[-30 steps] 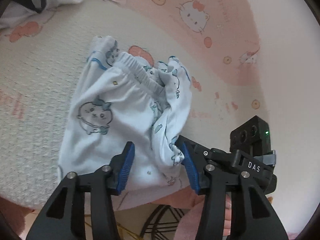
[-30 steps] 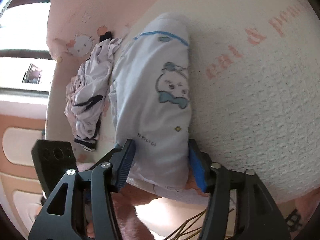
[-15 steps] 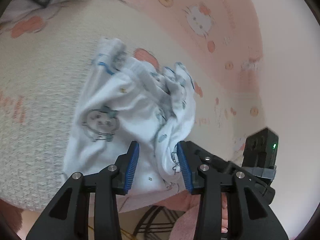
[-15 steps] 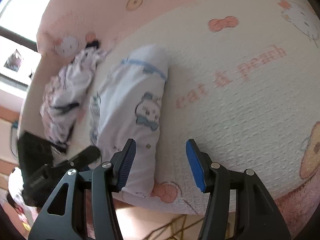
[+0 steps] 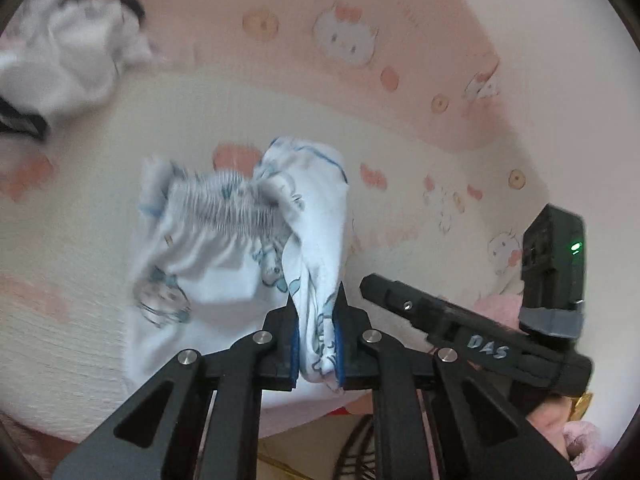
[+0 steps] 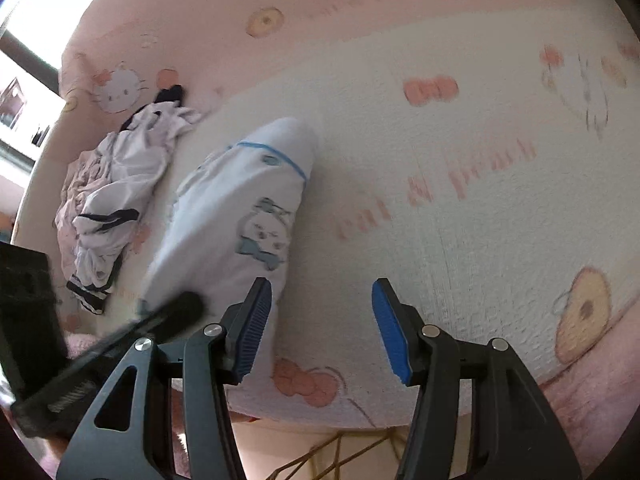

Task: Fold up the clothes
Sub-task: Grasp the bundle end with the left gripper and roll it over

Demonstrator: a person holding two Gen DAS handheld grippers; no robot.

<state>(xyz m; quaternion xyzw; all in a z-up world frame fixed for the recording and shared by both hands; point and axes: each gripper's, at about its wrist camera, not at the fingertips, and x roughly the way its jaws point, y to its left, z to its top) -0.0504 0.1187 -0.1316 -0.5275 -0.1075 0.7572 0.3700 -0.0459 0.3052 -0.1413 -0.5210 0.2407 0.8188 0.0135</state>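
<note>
On the cream, cartoon-printed blanket (image 6: 460, 240) lies a small pair of white shorts (image 5: 224, 264) with blue trim and little character prints, its gathered waistband facing away from the left camera. The left hand-held gripper (image 5: 317, 344) has just been closing, and its blue pads now pinch a bunched fold at the near right edge of the shorts, the cloth standing up between the jaws. The right hand-held gripper (image 6: 322, 328) stands with its jaws wide apart and nothing between them; its left finger (image 6: 250, 328) sits just at the near edge of the shorts, though whether it touches the fabric is hard to say from this angle. Beyond the shorts, near the pink border of the blanket, a crumpled white garment with dark trim (image 6: 108, 208) lies in a heap, apart from them.
</note>
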